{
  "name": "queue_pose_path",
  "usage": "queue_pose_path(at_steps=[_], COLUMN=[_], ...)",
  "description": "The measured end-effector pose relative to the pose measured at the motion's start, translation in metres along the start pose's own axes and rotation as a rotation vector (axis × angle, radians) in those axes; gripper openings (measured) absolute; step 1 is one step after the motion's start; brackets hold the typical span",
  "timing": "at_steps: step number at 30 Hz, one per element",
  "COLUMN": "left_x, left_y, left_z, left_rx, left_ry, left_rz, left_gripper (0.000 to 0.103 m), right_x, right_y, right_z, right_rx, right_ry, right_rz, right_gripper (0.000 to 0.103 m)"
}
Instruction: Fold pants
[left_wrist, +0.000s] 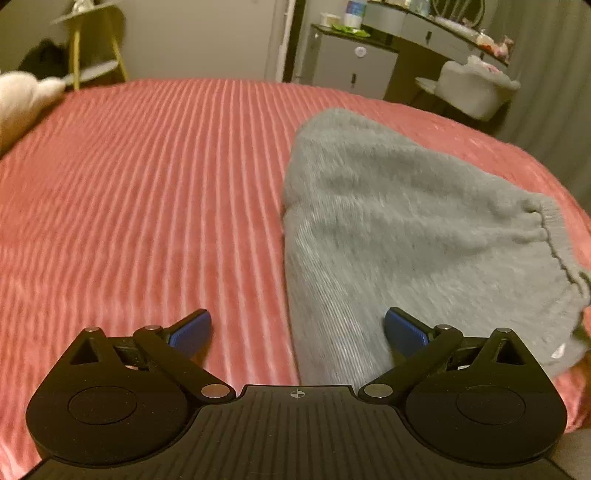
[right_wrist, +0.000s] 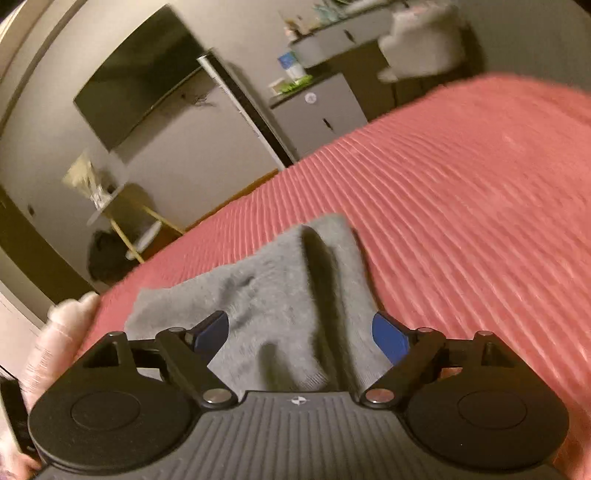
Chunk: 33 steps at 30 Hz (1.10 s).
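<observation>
On the pink bed (left_wrist: 147, 184), grey pants (left_wrist: 406, 206) lie folded; left claw (left_wrist: 297, 334) and right claw (right_wrist: 301, 338) hang released, nothing gripped.

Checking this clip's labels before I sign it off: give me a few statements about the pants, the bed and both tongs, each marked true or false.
1. The pants are grey. True.
2. The pants lie on a blue sheet. False: the bedspread is pink and ribbed.
3. The left tongs are shut on the pants. False: they stand open, pads clear of the cloth.
4. The right tongs are open above the grey cloth. True.
5. A waistband shows in the left wrist view. True.
</observation>
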<state>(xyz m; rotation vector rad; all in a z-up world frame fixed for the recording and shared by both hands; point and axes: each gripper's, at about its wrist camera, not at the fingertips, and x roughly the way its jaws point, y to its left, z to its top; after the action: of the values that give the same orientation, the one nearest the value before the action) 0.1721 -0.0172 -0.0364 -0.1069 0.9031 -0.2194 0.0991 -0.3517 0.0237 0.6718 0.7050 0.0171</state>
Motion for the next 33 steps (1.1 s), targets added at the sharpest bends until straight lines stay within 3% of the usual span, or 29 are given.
queue_pose_path(at_steps=[3,8,11,15,16,18,20,21,24,27,29,33], left_x=[-0.003,-0.016,-0.022,-0.023,-0.022,-0.020,-0.020,-0.021,-0.018,-0.012,-0.009,-0.014], left_y=[-0.001,-0.001,0.002,0.002,0.001,-0.001,-0.005,-0.007,-0.011,-0.013,-0.016,-0.024], left_z=[-0.004,-0.007,-0.009,-0.009,-0.009,-0.010,-0.010,-0.010,-0.007,-0.003,0.001,0.009], left_rx=[-0.007,0.003,0.005,-0.036,-0.048,-0.053,-0.042,-0.033,-0.023,-0.036,-0.044,0.002], left_ry=[0.005,-0.013,-0.013,-0.001,0.005,0.014,0.012,0.010,0.013,0.031,0.040,0.001], left_rz=[-0.003,0.016,0.013,-0.008,-0.015,-0.024,-0.016,-0.018,-0.031,-0.032,-0.033,-0.043], left_gripper=[0.103,0.103,0.103,0.103,0.103,0.103,0.103,0.103,0.103,0.103,0.103,0.103], right_x=[0.013,0.002,-0.005,0.024,0.030,0.036,0.039,0.039,0.043,0.053,0.052,0.033], right_y=[-0.024,-0.012,-0.009,-0.028,-0.034,-0.039,-0.037,-0.034,-0.035,-0.040,-0.028,-0.003], right_z=[-0.003,0.001,0.004,-0.001,-0.001,0.004,0.010,0.011,0.011,0.007,0.007,0.011], right_rx=[0.113,0.064,0.051,0.114,0.144,0.211,0.221,0.200,0.180,0.243,0.183,0.063], right_ry=[0.095,0.045,0.035,0.179,0.181,0.172,0.164,0.159,0.164,0.187,0.165,0.100], right_rz=[0.054,0.014,0.071,0.103,0.137,0.197,0.214,0.193,0.201,0.236,0.169,0.139], right_gripper=[0.083,0.075,0.075,0.080,0.086,0.086,0.069,0.043,0.047,0.061,0.044,0.038])
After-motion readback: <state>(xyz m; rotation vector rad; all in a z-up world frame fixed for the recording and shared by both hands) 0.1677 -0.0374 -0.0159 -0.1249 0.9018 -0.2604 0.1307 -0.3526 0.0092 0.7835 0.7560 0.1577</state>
